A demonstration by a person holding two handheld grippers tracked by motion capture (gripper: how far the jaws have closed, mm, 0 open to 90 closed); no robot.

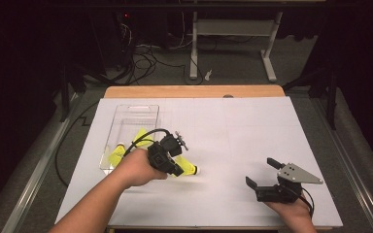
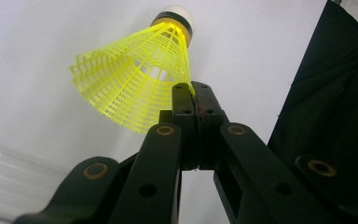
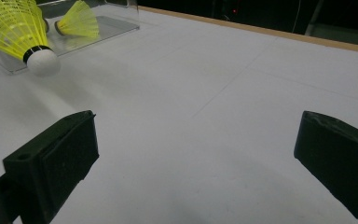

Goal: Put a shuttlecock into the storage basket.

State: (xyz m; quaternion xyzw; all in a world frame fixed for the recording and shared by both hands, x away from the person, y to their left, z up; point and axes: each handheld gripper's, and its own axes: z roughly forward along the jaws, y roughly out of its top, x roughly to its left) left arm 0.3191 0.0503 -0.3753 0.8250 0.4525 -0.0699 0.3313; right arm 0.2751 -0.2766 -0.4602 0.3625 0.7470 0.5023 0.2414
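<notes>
Your left gripper point(image 2: 191, 91) pinches the skirt rim of a yellow shuttlecock point(image 2: 140, 77) with jaws fully closed, beside the clear tray point(image 1: 126, 114) toward the table's left edge. Your right gripper point(image 1: 263, 172) sits wide open, holding nothing, near the front right corner.

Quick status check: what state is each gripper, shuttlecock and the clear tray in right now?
Left gripper: shut on the held shuttlecock's skirt edge.
Held shuttlecock: pinched, cork pointing away.
Right gripper: open, holding nothing.
Clear tray: flat on the table, open-topped.
Tray shuttlecocks: lying on their sides.
</notes>
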